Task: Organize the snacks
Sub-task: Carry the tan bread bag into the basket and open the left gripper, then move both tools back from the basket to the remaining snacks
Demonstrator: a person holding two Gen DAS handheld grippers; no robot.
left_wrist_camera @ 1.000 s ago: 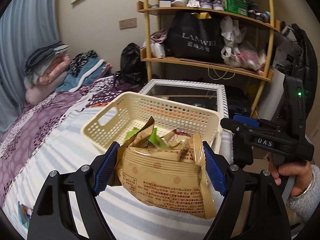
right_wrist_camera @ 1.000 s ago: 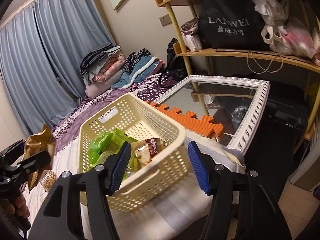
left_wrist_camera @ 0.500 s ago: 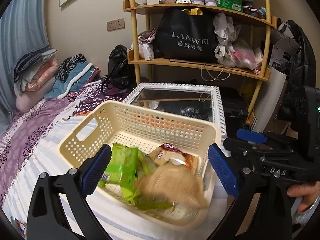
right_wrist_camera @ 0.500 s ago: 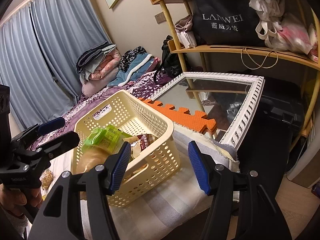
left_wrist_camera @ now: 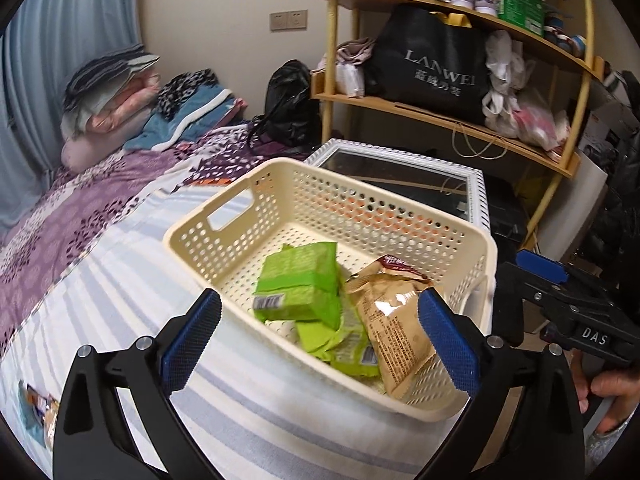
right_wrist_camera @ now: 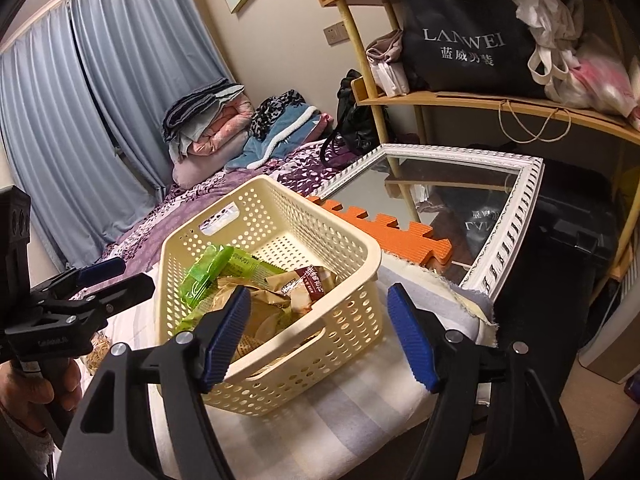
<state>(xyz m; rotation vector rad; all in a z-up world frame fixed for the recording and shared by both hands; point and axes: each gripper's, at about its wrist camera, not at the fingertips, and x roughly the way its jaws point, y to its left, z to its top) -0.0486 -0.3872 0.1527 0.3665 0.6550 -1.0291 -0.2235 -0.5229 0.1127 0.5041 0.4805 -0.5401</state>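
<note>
Bedsheet [left_wrist_camera: 132,280] snack [left_wrist_camera: 38,404] half cut off

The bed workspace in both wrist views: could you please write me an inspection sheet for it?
Surface: striped blue-and-white bedsheet beside a purple patterned cover.
Job's things: cream perforated plastic basket holds green snack packets and a tan snack bag lying inside; another small snack packet lies on the sheet.
Clutter: folded blankets, orange foam mat, white-framed mirror.
Grippers: left claw open and empty, jaws just opened; right claw open, jaws just widening, astride the basket's near corner, no pad pressing.
Cables: nothing seen.
Surroundings: grey-blue curtains, wooden shelf with a black bag.
</note>
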